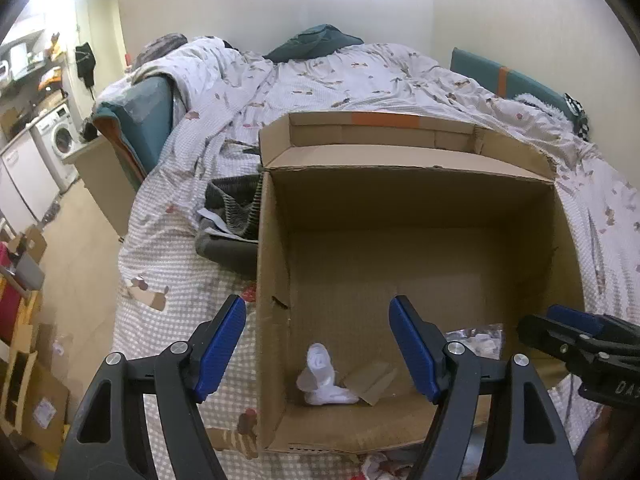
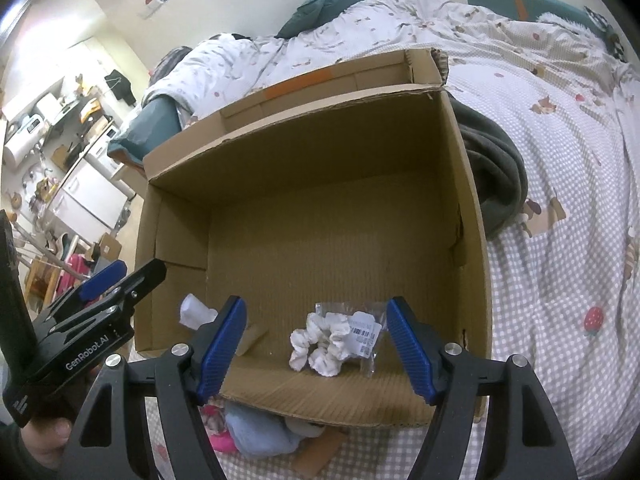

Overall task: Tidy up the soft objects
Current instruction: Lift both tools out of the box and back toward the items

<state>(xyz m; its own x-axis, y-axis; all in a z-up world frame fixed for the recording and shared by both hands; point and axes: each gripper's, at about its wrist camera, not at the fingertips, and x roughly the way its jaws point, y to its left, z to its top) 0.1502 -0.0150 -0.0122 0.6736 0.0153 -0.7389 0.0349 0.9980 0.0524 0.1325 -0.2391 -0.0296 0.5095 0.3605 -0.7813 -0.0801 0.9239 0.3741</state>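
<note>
An open cardboard box (image 1: 420, 184) stands on the bed; it also shows in the right wrist view (image 2: 312, 148). A white rolled sock (image 1: 324, 376) lies on its floor near the front left; it shows in the right wrist view (image 2: 194, 312) too. A white scrunchie in a clear labelled bag (image 2: 332, 340) lies on the box floor near the front. My left gripper (image 1: 318, 350) is open and empty above the sock. My right gripper (image 2: 316, 346) is open and empty above the scrunchie bag; it also shows in the left wrist view (image 1: 560, 328).
A dark grey garment (image 1: 232, 224) lies on the bed left of the box; dark green fabric (image 2: 496, 168) lies to its right. Pale blue and pink soft items (image 2: 256, 436) lie in front of the box. The bed has a checked duvet (image 2: 568, 240). Cluttered floor and appliances lie left.
</note>
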